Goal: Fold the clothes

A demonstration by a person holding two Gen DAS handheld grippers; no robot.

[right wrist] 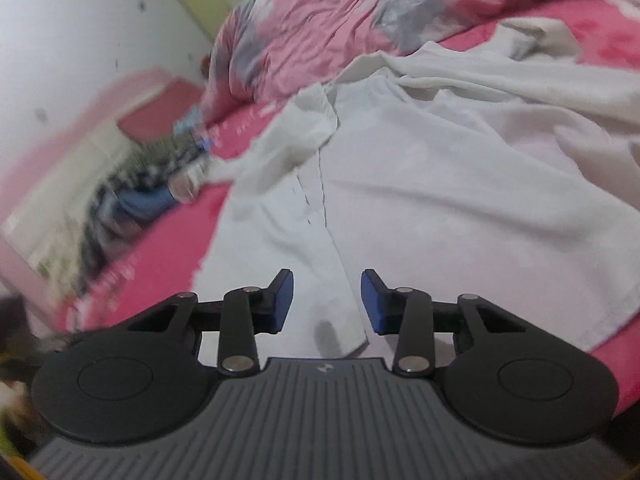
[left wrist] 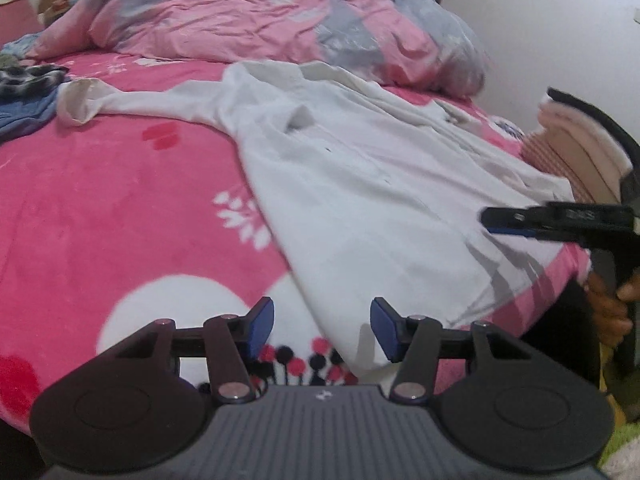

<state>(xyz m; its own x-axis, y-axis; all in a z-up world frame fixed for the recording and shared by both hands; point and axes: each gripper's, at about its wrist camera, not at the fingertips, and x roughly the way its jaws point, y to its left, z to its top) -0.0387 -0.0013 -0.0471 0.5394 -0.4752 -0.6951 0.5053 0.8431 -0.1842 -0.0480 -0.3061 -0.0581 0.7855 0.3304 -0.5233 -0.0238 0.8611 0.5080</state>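
White shirt spread front-up on the pink bed, both our grippers at its hem.

The white shirt (left wrist: 360,184) lies lengthwise away from us, collar toward the rumpled pink-and-grey duvet (left wrist: 248,12), one sleeve stretched left. On the pink blanket (left wrist: 120,208) our left gripper (left wrist: 322,328) and right gripper (right wrist: 327,302) hover with jaws apart, clamping nothing.

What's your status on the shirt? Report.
Left gripper open at the white shirt hem, nothing pinched. Right gripper open over the same hem. Shirt spread unfolded on the pink blanket. Nothing in the way.
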